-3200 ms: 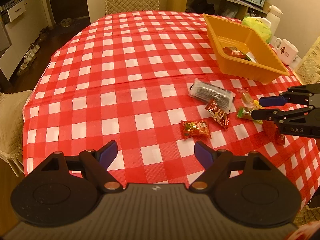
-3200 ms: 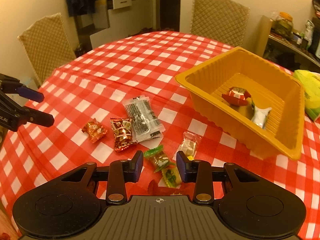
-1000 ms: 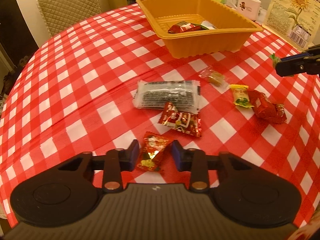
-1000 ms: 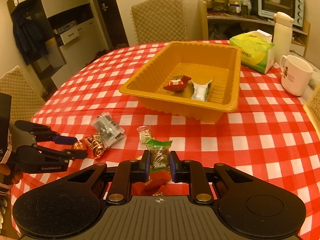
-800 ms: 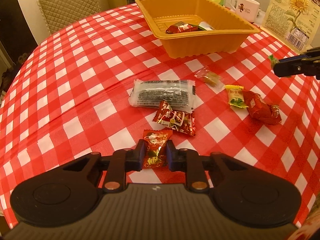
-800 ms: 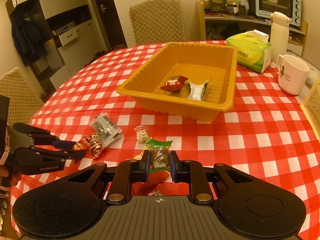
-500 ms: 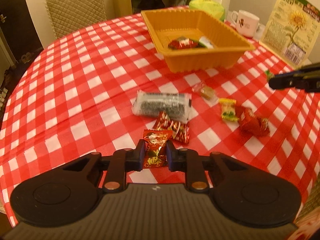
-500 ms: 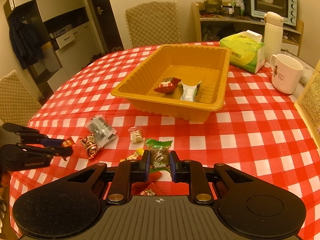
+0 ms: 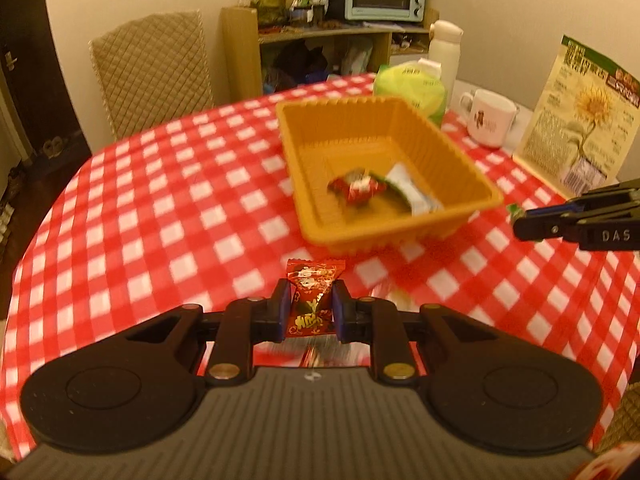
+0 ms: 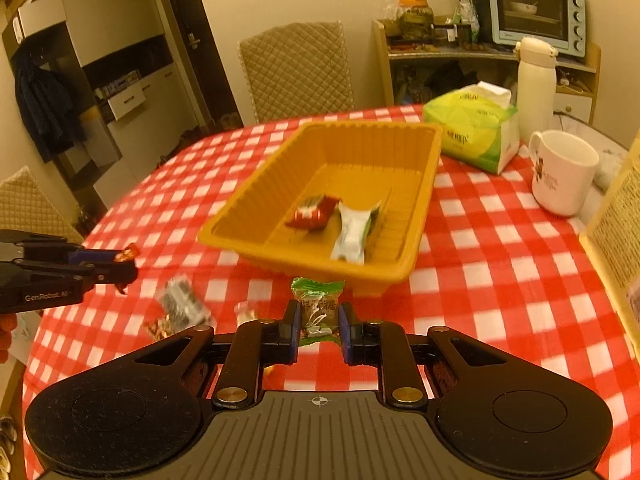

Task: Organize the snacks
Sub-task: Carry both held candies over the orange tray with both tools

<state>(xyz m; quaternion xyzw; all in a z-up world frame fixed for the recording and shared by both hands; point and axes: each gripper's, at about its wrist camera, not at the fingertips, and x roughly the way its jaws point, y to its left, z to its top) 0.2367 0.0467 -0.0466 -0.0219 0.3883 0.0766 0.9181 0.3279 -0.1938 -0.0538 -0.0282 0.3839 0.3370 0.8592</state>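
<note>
Both grippers are pinched nearly closed on a snack, each held above the red-checked tablecloth [image 9: 132,220]: the left gripper [image 9: 308,312] clamps a red candy packet [image 9: 314,296] and the right gripper [image 10: 319,330] a green-wrapped candy [image 10: 318,304]. Each packet stands on end between the fingers — long axis running forward from the gripper, crimped top toward the orange tray [image 10: 416,216]. That tray lies just ahead, holding a red wrapper [image 10: 314,210] and a white-and-green packet [image 10: 352,230] side by side, while a dark clear-wrapped snack [image 10: 182,300] lies on the cloth nearer the left gripper.
</note>
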